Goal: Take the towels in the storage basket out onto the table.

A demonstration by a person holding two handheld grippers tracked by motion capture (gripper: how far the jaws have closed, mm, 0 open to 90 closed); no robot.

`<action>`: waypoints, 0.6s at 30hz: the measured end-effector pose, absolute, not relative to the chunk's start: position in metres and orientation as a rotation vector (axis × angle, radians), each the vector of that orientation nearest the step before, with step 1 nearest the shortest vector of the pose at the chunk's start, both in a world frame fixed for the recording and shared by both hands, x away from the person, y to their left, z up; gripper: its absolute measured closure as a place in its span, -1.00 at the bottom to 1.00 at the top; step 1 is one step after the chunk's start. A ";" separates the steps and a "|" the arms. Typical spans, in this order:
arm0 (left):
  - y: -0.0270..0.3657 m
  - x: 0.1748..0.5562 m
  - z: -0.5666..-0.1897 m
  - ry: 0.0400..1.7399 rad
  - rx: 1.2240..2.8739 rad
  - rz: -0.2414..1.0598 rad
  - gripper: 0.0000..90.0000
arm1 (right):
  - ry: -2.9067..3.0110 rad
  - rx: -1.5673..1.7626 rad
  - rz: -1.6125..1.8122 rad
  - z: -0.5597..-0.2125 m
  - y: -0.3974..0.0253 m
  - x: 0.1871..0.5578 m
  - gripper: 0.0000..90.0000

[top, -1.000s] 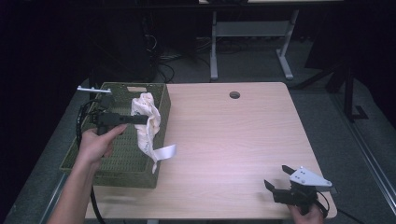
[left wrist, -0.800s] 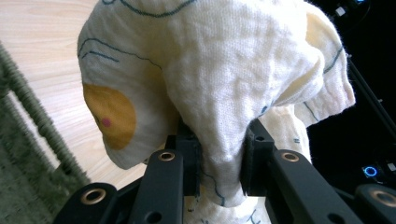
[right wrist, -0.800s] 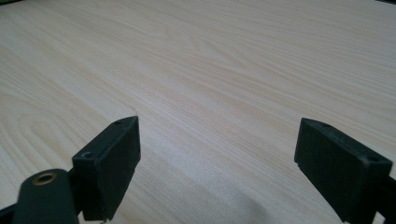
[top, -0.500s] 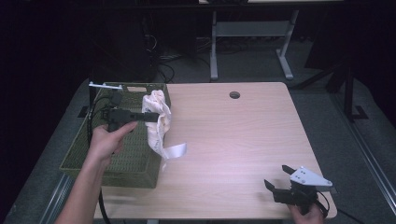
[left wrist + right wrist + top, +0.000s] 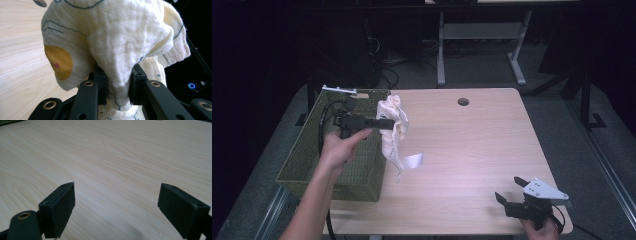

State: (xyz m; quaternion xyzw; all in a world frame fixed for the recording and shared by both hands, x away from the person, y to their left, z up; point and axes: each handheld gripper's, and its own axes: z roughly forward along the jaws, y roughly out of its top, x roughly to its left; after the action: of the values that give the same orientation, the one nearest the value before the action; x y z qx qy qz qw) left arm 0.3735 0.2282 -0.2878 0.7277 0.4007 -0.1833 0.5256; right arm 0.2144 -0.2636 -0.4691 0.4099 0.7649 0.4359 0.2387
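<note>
A cream cloth (image 5: 393,127) with thin blue lines and a yellow patch hangs in the air over the table's left part, its tail trailing down to the right. My left gripper (image 5: 388,121) is shut on it, held level beside the green woven basket (image 5: 307,160). In the left gripper view the cloth (image 5: 117,45) bunches between both black jaws and drapes over them. My right gripper (image 5: 508,192) rests open near the table's front right corner. In the right gripper view its fingers (image 5: 60,207) stand wide apart over bare wood.
The basket overhangs the table's left edge. A round cable hole (image 5: 463,101) lies at the back of the wooden table (image 5: 472,145). A desk frame (image 5: 482,45) and cables stand on the dark floor behind.
My left gripper has lifted the cloth higher out of the basket and carried it right, toward the table. The right gripper has stayed put.
</note>
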 end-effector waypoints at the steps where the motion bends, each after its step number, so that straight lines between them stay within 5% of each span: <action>1: 0.225 0.374 -0.288 0.959 1.745 -0.442 0.61 | 2.096 1.121 1.194 -0.469 -0.264 0.214 -0.69; 18: 0.182 0.385 -0.288 0.911 1.782 -0.477 0.61 | 2.095 1.125 1.205 -0.470 -0.265 0.215 -0.69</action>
State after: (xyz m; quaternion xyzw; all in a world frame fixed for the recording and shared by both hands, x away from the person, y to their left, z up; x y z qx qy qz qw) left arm 0.3850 0.1815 -0.2879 0.7419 0.3792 -0.1987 0.5161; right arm 0.2149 -0.2654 -0.4697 0.4102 0.7636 0.4394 0.2355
